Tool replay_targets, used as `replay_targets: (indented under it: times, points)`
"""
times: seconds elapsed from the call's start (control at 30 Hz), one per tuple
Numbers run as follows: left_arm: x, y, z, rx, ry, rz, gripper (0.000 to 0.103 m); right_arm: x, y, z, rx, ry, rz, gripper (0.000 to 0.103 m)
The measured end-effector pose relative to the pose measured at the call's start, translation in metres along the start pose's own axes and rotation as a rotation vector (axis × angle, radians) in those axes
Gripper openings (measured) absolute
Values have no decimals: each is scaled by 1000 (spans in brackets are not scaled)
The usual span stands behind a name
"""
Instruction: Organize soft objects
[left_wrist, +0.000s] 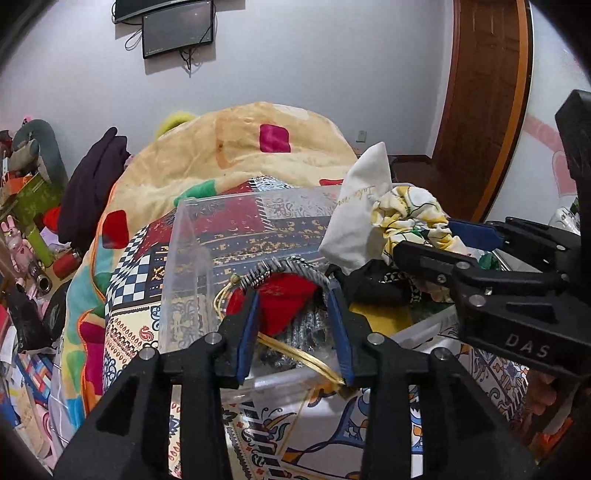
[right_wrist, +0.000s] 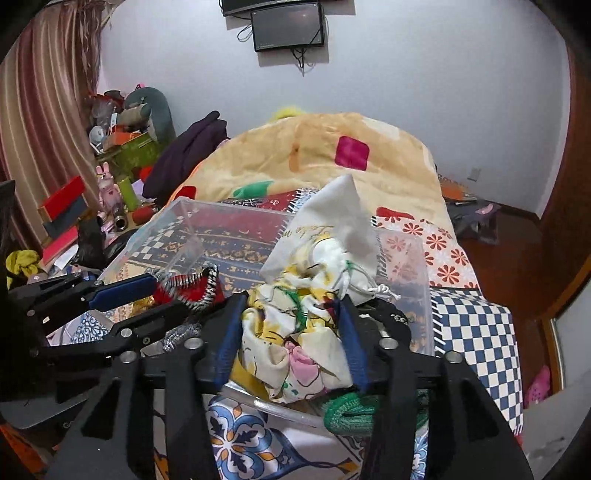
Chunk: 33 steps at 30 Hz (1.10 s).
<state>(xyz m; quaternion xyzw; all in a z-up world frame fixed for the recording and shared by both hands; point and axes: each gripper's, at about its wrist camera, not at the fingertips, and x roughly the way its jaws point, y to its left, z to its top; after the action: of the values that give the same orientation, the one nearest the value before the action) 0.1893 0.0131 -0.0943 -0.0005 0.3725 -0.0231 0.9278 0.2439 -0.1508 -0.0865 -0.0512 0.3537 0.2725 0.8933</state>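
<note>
A clear plastic bin sits on the bed and holds soft items; it also shows in the right wrist view. My left gripper is over the bin, its jaws around a red pouch with black-and-white trim and gold cord; the pouch also shows in the right wrist view. My right gripper is closed on a yellow floral cloth, with a white drawstring bag above it. A green knitted item lies at the bin's near edge.
A patchwork bedcover lies under the bin. A rolled yellow blanket fills the bed behind. A cluttered side table with toys stands at the left. A wooden door is at the right.
</note>
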Motion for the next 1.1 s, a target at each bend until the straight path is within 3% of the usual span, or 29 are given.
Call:
replay_targets:
  times: [0.23, 0.6, 0.73, 1.1]
  points:
    - [-31, 2, 2, -24, -68, -13, 37, -23, 1, 4, -14, -46, 8, 48]
    - [-116, -3, 6, -41, -251, -37, 37, -96, 2, 7, 11, -223, 2, 48]
    - [-151, -10, 6, -40, -330, -43, 51, -124, 5, 5, -3, -279, -1, 49]
    - [-209, -27, -1, -5, -489, 8, 92, -176, 13, 1, -23, -418, -30, 84]
